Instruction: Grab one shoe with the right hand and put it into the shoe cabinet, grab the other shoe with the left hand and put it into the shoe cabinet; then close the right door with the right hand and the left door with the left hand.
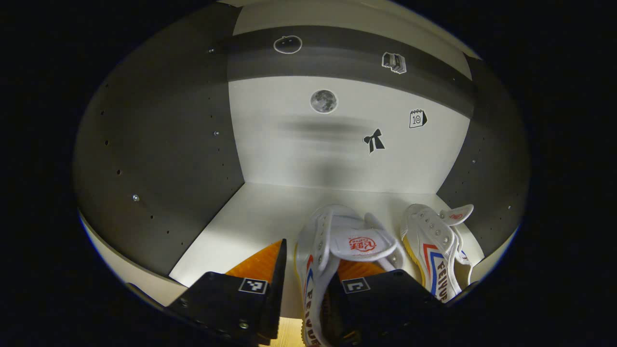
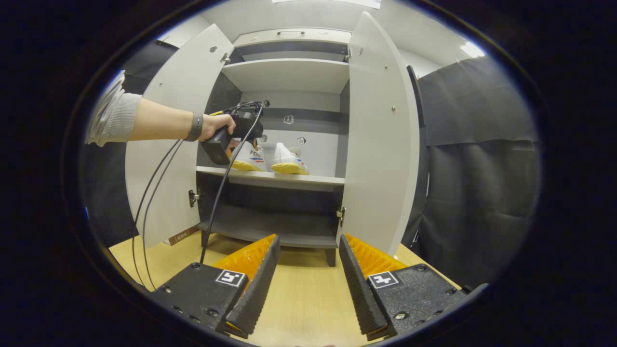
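Sitting on cabinet shelf (image 2: 270,178), shoes (image 1: 332,250) marked "FEIYUE".

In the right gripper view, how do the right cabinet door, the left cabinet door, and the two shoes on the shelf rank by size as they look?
1. right cabinet door: looks largest.
2. left cabinet door: somewhat smaller, partly behind the arm.
3. The two shoes: right shoe and left shoe look alike; the left gripper hides part of one, so no ranking.

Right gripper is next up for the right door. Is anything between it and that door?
Nothing visible blocks it. The right gripper hangs open over bare wooden floor, and the open white right cabinet door stands ahead, slightly to its right. Both white canvas shoes sit on the shelf.
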Available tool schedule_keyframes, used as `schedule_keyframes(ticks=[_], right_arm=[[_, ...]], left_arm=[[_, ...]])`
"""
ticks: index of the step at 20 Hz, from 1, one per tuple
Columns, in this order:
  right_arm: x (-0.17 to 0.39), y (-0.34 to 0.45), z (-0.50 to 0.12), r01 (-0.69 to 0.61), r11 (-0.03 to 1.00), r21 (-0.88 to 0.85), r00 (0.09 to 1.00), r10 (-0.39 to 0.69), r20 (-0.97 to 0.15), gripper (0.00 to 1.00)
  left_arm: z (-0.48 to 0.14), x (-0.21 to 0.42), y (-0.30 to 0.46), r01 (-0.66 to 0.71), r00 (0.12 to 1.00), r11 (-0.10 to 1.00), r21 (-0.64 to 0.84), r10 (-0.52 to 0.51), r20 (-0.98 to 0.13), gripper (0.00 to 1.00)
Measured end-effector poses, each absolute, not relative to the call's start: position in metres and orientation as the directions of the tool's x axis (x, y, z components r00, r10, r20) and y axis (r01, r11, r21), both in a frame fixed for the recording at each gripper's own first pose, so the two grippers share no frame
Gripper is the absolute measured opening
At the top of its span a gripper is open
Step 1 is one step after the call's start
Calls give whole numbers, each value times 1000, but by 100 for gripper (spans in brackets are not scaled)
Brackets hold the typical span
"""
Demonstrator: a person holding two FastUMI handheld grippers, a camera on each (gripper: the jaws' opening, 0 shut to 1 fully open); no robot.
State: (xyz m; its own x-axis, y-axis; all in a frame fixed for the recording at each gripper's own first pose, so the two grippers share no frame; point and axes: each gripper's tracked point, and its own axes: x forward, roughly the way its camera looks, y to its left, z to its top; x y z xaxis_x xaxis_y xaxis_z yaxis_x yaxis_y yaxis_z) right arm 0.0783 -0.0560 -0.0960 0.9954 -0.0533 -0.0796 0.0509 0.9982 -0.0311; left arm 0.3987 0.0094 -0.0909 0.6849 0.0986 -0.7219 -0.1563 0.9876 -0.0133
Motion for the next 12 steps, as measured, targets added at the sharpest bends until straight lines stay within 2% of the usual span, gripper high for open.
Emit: schedule_keyframes(ticks=[2,5,6,7,8,9,10,12], right_arm=[[79,-53,-96,42,999,-31,996,-44,-79,79],[80,-48,-94,31,999,-26,997,-32,-75,79],[80,-47,-93,26,999,-27,997,-28,-76,79],[80,-46,-92,23,999,-28,997,-25,-74,79],[80,-46,-90,20,999,-25,997,-22,-71,79],[79,-45,-89,16,1000,-23,998,-18,-68,82],[79,-45,-87,14,1000,-24,998,-16,-64,79],[79,-45,-84,12,999,-37,998,-15,-57,82]], left_arm=[[-88,390,8,-160,672,986,-42,78,-736,62],[-74,380,6,-145,689,985,-90,35,-724,67],[-65,376,5,-136,704,985,-104,22,-710,66],[-56,370,3,-125,719,985,-119,8,-695,54],[-45,363,0,-110,737,985,-135,-10,-676,54],[-31,356,-1,-98,765,985,-144,-18,-644,67],[-16,349,-3,-88,795,985,-147,-20,-607,54],[14,323,-10,-40,849,988,-151,-46,-527,51]])
